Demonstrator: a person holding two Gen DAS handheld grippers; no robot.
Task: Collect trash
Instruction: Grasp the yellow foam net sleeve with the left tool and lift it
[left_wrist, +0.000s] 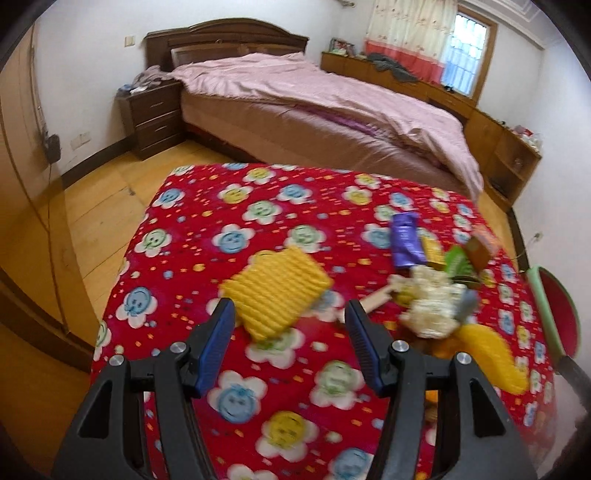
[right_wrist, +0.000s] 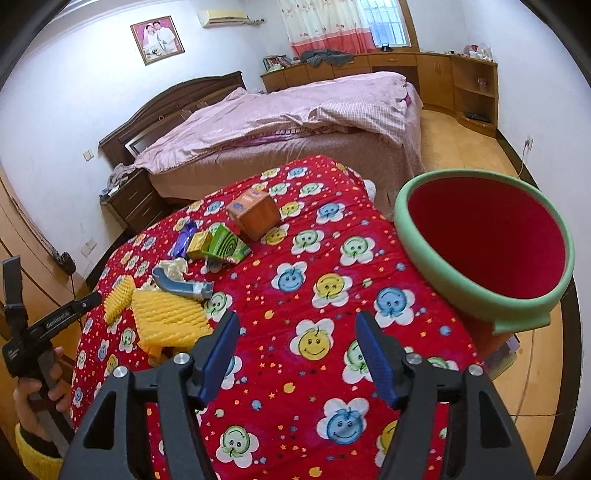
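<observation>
On the red flowered blanket (right_wrist: 332, 258), only my right view shows the whole bin (right_wrist: 484, 247); yellow foam net (left_wrist: 277, 291) lies just beyond my left gripper (left_wrist: 291, 321), both grippers' jaws wide apart, holding nothing, right gripper (right_wrist: 295, 332) included.

Possibly "GoGood" on left gripper (right_wrist: 96, 297)

Home bedrm — bed (left_wrist: 314, 107), nightstand (left_wrist: 151, 114).

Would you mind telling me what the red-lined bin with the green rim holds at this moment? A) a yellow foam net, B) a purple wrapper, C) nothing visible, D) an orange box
C: in the right wrist view the bin shows only bare red lining, while the trash still lies on the red blanket.
</observation>
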